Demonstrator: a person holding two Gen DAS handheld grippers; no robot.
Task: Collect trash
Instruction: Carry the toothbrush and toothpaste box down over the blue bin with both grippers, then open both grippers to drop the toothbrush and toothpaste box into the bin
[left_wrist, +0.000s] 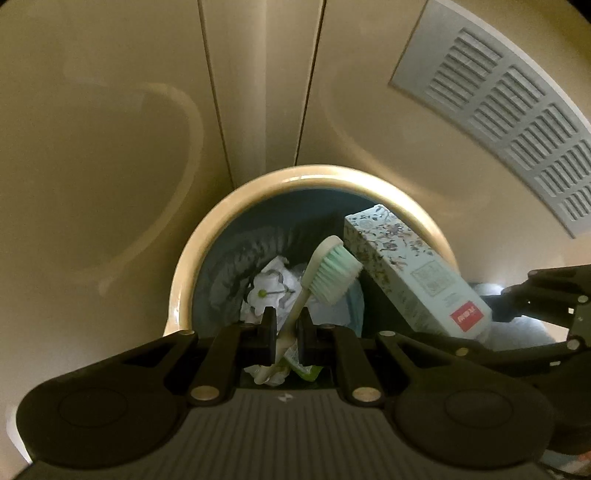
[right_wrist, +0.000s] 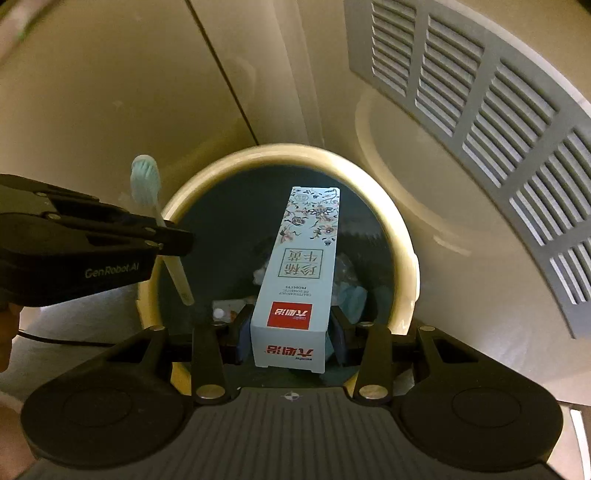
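While the left claw (left_wrist: 286, 332) pinches the pale handle of a toothbrush (left_wrist: 325, 273), its two fingers pressed against the stem, the mint-green bristle head rises above the fingertips and hangs over the open mouth of the trash bin (left_wrist: 221, 218). Seen from the right wrist camera, the same left claw (right_wrist: 177, 240) reaches in from the bin's left side, with the toothbrush (right_wrist: 147, 184) standing nearly upright across the bin's cream rim (right_wrist: 402, 258).

Just beside it, the right claw (right_wrist: 290, 332) clamps a long pale-blue toothpaste box (right_wrist: 299, 266) near its red-labelled end, one finger on each long side; the box points away from the claw and hovers over the middle of the bin's opening. From the left wrist camera the toothpaste box (left_wrist: 406, 273) slants over the bin's right half, close to the brush head.

Inside the bin, a dark liner bag (left_wrist: 236, 258) holds crumpled white paper (left_wrist: 269, 288) and a green wrapper (left_wrist: 306, 371). Beyond the bin's right side, a grey louvred vent (right_wrist: 480, 122) sits in the cream surface.
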